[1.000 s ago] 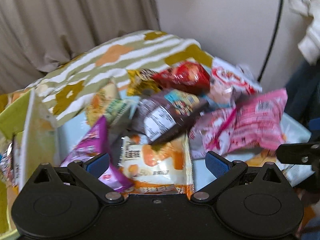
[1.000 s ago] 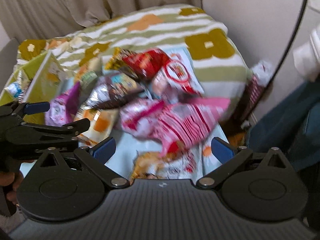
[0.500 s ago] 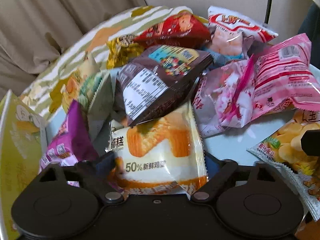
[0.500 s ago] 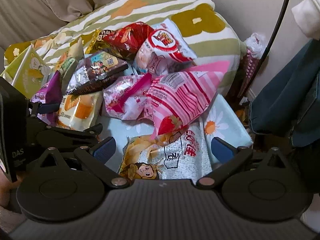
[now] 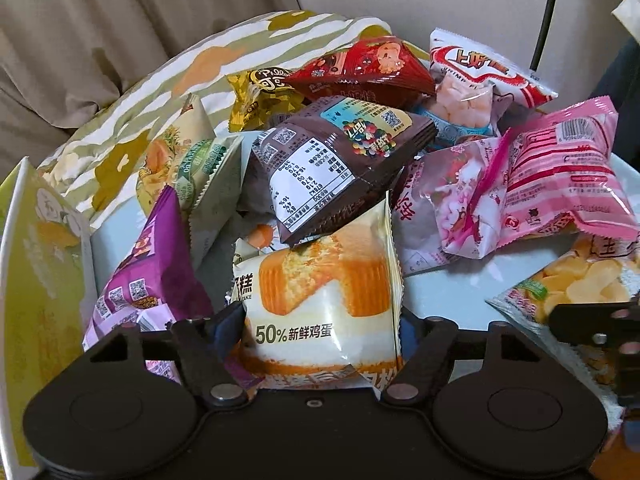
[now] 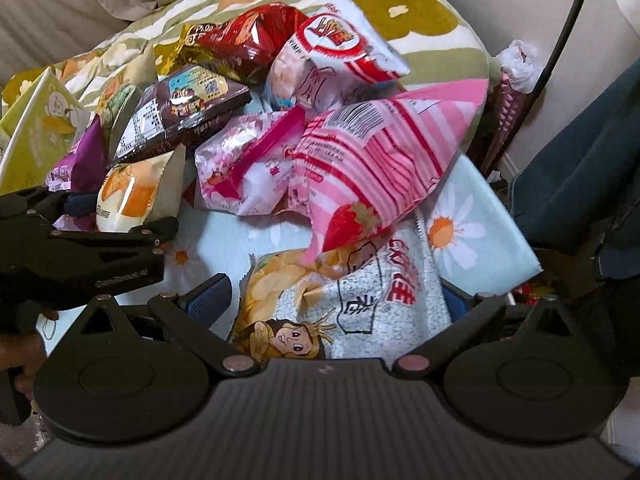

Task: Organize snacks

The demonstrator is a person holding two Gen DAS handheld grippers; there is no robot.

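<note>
A heap of snack packs lies on a light blue daisy cloth [image 6: 472, 216]. My left gripper [image 5: 320, 326] is open, its jaws on either side of a white and orange cake pack [image 5: 324, 304], which also shows in the right wrist view [image 6: 132, 196]. A brown candy pack [image 5: 336, 160] rests on the cake pack's top. My right gripper [image 6: 334, 300] is open, its jaws on either side of a white chip bag with a cartoon face [image 6: 344, 304]. A pink striped strawberry bag [image 6: 380, 160] overlaps the chip bag's far end.
A purple pack [image 5: 152, 276], a green pack [image 5: 200, 172], a gold pack [image 5: 260, 96], a red pack [image 5: 360, 68] and a red-white shrimp chip bag [image 5: 480, 76] fill the heap. A yellow-green box [image 5: 36, 280] stands at the left. A floral pillow [image 6: 420, 12] lies behind.
Both grippers have moved forward and down into the heap. The cake pack now sits between the left jaws, and the chip bag between the right jaws.
</note>
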